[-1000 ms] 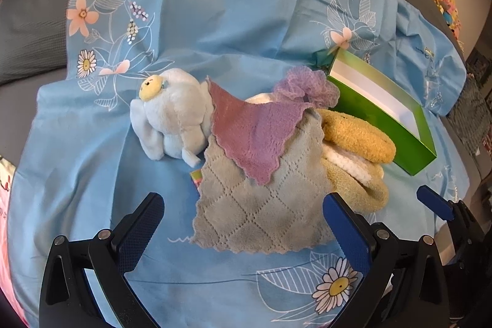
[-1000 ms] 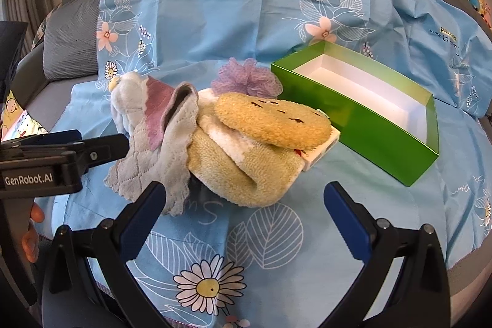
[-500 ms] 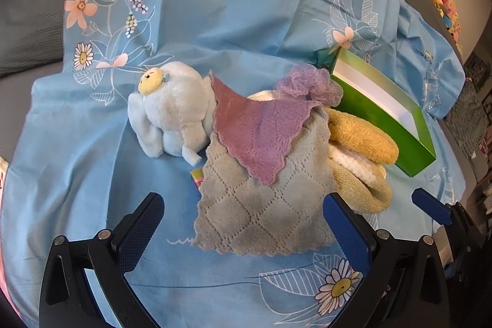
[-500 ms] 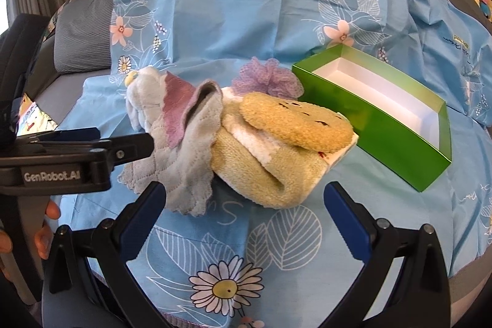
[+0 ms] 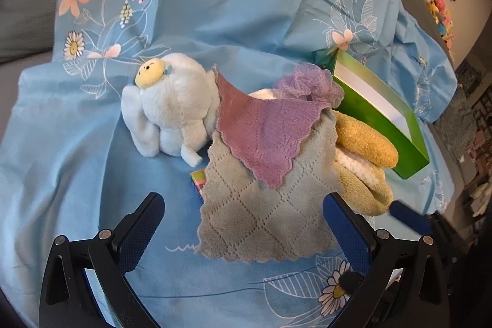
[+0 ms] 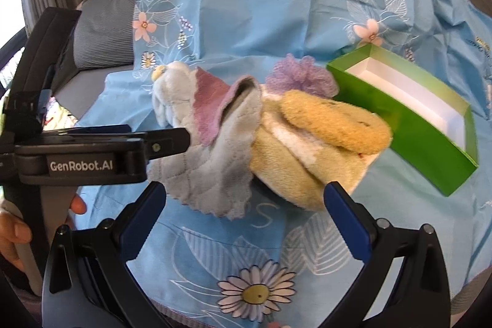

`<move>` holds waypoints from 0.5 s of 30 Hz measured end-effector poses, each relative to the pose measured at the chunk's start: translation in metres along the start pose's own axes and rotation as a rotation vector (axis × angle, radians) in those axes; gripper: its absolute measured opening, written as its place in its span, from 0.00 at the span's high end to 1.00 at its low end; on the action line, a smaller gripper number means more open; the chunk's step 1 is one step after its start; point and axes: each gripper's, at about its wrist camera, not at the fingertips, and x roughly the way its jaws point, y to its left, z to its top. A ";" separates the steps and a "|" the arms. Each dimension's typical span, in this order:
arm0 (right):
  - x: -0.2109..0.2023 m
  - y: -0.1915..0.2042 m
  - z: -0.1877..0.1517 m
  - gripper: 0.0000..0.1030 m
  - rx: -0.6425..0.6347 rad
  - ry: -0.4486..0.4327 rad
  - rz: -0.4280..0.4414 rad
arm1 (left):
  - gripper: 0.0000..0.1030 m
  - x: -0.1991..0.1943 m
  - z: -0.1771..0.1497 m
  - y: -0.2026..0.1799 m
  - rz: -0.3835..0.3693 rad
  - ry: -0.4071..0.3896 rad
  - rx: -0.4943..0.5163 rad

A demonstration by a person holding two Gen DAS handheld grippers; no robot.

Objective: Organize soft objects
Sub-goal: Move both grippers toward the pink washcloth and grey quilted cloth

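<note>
Both sets of fingers spread wide, holding nothing. Grey cloth (image 5: 264,214) dead ahead of left gripper (image 5: 243,223), 12 o'clock, just beyond tips. Right gripper (image 6: 244,206) faces yellow plush (image 6: 319,143); green box (image 6: 421,140) at 2 o'clock, probably the destination.

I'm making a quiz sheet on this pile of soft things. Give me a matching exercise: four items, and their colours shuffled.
Items:
1. plush toy
2. quilted cloth
3. bath pouf
4. box

Colours:
a. green
b. grey
c. pale blue with a yellow face
d. lilac

Pairs: 1-c, 2-b, 3-d, 4-a
</note>
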 end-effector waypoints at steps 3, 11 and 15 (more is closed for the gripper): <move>0.007 0.005 -0.003 0.01 0.015 0.016 0.065 | 0.00 0.002 -0.001 0.012 -0.039 -0.022 -0.012; 0.038 0.009 -0.009 0.09 0.043 0.062 0.104 | 0.10 0.018 -0.001 0.028 -0.100 -0.003 -0.017; 0.050 0.010 -0.008 0.19 0.043 0.077 0.107 | 0.18 0.029 -0.001 0.030 -0.112 0.034 -0.025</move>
